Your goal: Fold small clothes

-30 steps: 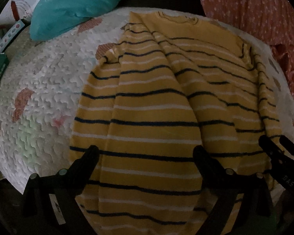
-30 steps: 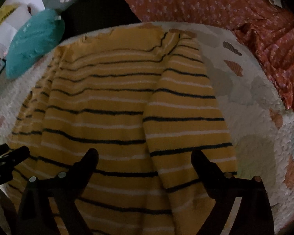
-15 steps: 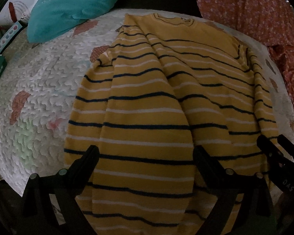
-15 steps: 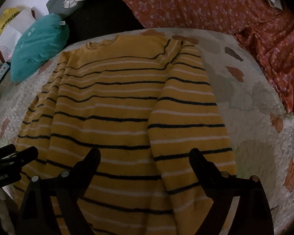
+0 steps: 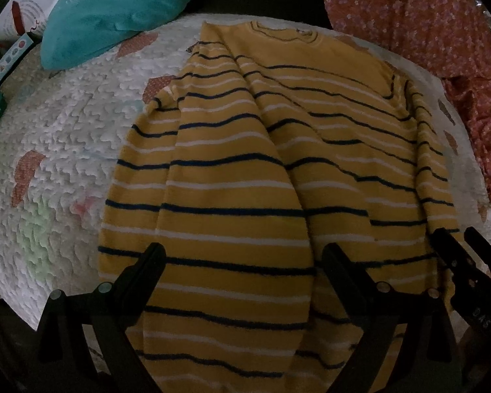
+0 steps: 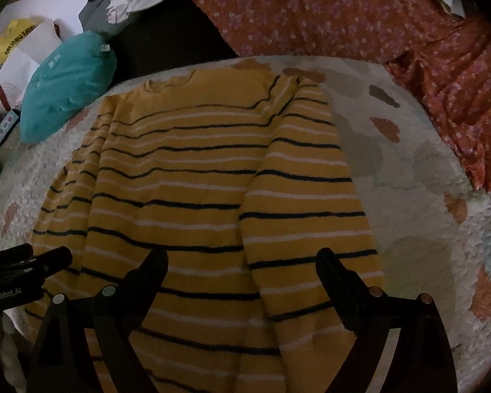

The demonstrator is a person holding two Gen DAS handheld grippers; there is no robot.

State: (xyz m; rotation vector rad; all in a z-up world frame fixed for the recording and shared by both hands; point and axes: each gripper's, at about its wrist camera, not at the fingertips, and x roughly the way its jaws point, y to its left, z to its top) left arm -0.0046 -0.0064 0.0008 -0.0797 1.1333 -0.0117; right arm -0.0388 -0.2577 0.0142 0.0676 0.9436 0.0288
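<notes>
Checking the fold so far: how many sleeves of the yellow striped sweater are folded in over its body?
2: the left sleeve lies over the sweater's left side, the right sleeve over its right.

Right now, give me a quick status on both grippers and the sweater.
Left gripper open, right gripper open, both empty. Yellow striped sweater flat on quilt, both sleeves folded in. Nothing on it.
</notes>
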